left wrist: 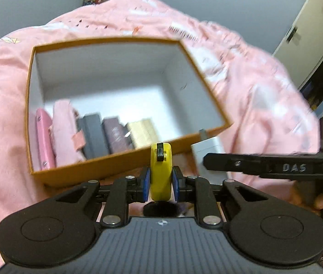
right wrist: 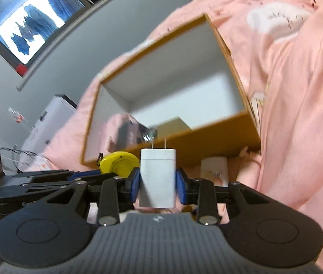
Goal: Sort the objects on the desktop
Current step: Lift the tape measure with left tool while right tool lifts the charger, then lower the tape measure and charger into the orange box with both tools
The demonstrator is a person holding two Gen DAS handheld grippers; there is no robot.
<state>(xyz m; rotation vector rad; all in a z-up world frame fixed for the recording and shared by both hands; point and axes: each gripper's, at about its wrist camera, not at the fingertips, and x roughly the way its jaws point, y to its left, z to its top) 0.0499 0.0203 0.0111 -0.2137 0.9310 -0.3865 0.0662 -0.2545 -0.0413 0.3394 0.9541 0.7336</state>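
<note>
1. The left gripper (left wrist: 160, 182) pinches a yellow tape measure (left wrist: 160, 171) edge-on: both blue pads (left wrist: 147, 183) press its flat sides, and the case stands upright between them, its black tab at the top, rising above the fingertips.
2. The right gripper (right wrist: 158, 183) clamps a white plug adapter (right wrist: 158, 178) between its blue pads, one on each side face. The adapter's body sticks out ahead of the jaws, its two metal prongs pointing away from the camera.
3. Ahead of both pairs of jaws sits an open orange box (left wrist: 120, 159) with white inner walls, on a pink quilt (left wrist: 264, 86).
4. Inside the box, along the wall nearest the left jaws, a row of small cases (left wrist: 92, 134) stands side by side: pink, grey, purple, beige.
5. In the right wrist view, the tape measure and the left gripper lie just left of the right jaws.
</note>
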